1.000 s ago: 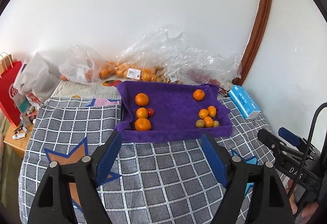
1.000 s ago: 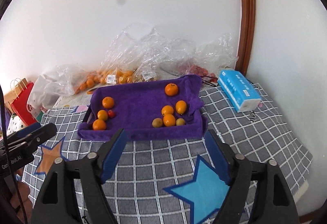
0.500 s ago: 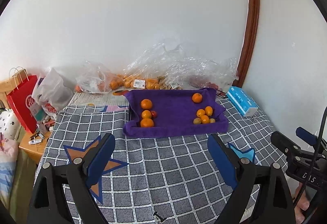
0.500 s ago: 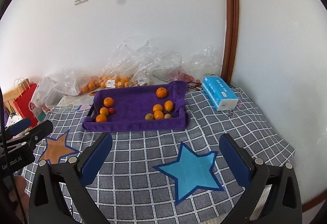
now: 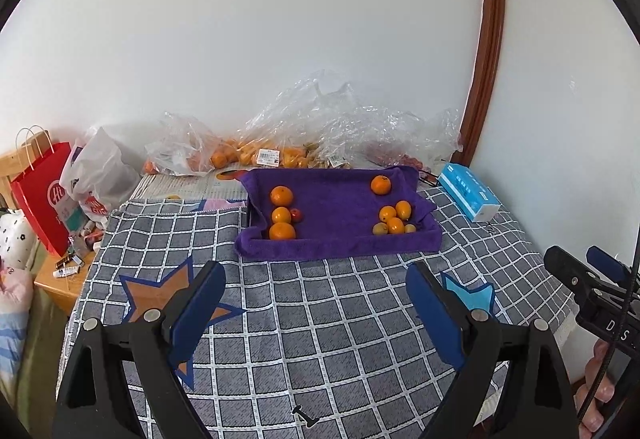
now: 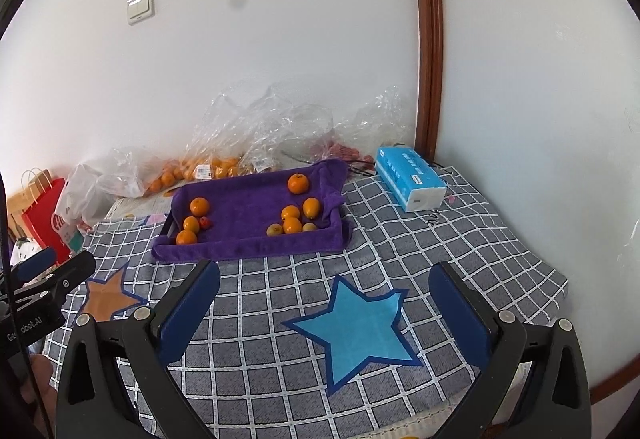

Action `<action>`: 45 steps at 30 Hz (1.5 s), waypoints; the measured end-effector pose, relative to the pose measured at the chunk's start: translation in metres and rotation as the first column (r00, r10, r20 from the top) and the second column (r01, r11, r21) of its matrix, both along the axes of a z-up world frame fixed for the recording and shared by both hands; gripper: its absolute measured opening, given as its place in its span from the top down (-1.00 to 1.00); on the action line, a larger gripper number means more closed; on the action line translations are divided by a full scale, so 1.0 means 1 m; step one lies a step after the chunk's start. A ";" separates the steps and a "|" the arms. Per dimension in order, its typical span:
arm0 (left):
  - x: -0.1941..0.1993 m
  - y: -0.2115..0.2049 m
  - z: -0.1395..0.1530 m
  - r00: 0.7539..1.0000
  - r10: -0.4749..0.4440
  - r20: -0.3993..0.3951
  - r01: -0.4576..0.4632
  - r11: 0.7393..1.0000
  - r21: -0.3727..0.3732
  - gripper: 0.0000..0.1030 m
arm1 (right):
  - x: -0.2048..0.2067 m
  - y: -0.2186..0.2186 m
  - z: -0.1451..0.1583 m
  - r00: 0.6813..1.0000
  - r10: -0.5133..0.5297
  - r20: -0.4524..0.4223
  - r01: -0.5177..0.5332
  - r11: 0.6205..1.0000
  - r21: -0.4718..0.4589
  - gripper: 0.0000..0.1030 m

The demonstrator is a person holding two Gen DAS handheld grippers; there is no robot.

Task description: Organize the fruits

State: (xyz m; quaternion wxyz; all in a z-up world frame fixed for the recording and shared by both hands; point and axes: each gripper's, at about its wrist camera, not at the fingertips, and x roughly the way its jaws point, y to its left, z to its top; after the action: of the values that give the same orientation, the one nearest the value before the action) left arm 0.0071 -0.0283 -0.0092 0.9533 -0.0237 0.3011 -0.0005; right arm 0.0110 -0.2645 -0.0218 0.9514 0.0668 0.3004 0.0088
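Note:
A tray lined with a purple towel (image 5: 336, 207) (image 6: 248, 211) sits at the back of the checked table. On its left side lie three oranges (image 5: 281, 215) (image 6: 191, 224) and a small red fruit (image 5: 296, 215). On its right side lie a lone orange (image 5: 380, 185) (image 6: 298, 183) and a cluster of small orange and greenish fruits (image 5: 394, 221) (image 6: 294, 221). My left gripper (image 5: 316, 281) is open and empty, well in front of the tray. My right gripper (image 6: 324, 283) is open and empty above the blue star.
Clear plastic bags with more oranges (image 5: 248, 155) (image 6: 208, 169) lie against the wall behind the tray. A blue tissue pack (image 5: 468, 191) (image 6: 410, 181) lies at the right. A red paper bag (image 5: 40, 195) and clutter stand off the table's left edge.
Both grippers have pulled back and up from the tray, so it looks smaller and farther. Both have opened wider. The fruits have not moved.

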 end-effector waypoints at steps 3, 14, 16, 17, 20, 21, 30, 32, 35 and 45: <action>0.000 -0.001 0.001 1.000 0.002 0.002 -0.002 1.000 0.006 -0.77 | -0.002 0.001 0.001 1.000 0.000 0.003 0.000 1.000 -0.007 -0.99; -0.001 -0.001 0.003 1.000 0.004 0.000 -0.004 1.000 0.003 -0.77 | -0.002 0.000 0.001 1.000 -0.005 0.006 0.005 1.000 -0.003 -0.99; -0.001 -0.001 0.003 1.000 0.005 0.001 -0.005 1.000 0.004 -0.77 | -0.003 -0.001 0.001 1.000 -0.009 0.007 0.009 1.000 -0.003 -0.99; -0.001 -0.002 0.003 1.000 0.006 0.001 -0.006 1.000 0.004 -0.77 | -0.003 -0.001 0.001 1.000 -0.011 0.007 0.011 1.000 -0.001 -0.99; -0.001 -0.001 0.003 1.000 0.008 0.001 -0.008 1.000 0.006 -0.77 | -0.002 -0.003 0.001 1.000 -0.012 0.007 0.012 1.000 0.001 -0.99; -0.002 -0.002 0.003 1.000 0.009 0.002 -0.009 1.000 0.007 -0.77 | -0.002 -0.003 0.001 1.000 -0.012 0.007 0.012 1.000 0.000 -0.99; -0.002 -0.001 0.002 1.000 0.016 0.001 -0.016 1.000 0.004 -0.77 | -0.003 -0.003 0.002 1.000 -0.012 0.009 0.012 1.000 -0.003 -0.99; -0.002 -0.001 0.002 1.000 0.014 0.002 -0.014 1.000 0.003 -0.77 | -0.003 -0.002 0.002 1.000 -0.010 0.009 0.011 1.000 -0.004 -0.99; -0.002 -0.001 0.003 1.000 0.016 0.003 -0.016 1.000 0.004 -0.77 | -0.003 -0.003 0.002 1.000 -0.013 0.010 0.013 1.000 -0.003 -0.99; -0.002 0.000 0.003 1.000 0.017 0.003 -0.017 1.000 0.002 -0.78 | -0.004 -0.003 0.003 1.000 -0.009 0.012 0.009 1.000 -0.003 -0.99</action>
State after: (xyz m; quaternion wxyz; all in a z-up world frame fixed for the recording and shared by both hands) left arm 0.0048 -0.0278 -0.0065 0.9537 -0.0252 0.2996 0.0080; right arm 0.0070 -0.2674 -0.0188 0.9533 0.0667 0.2944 0.0046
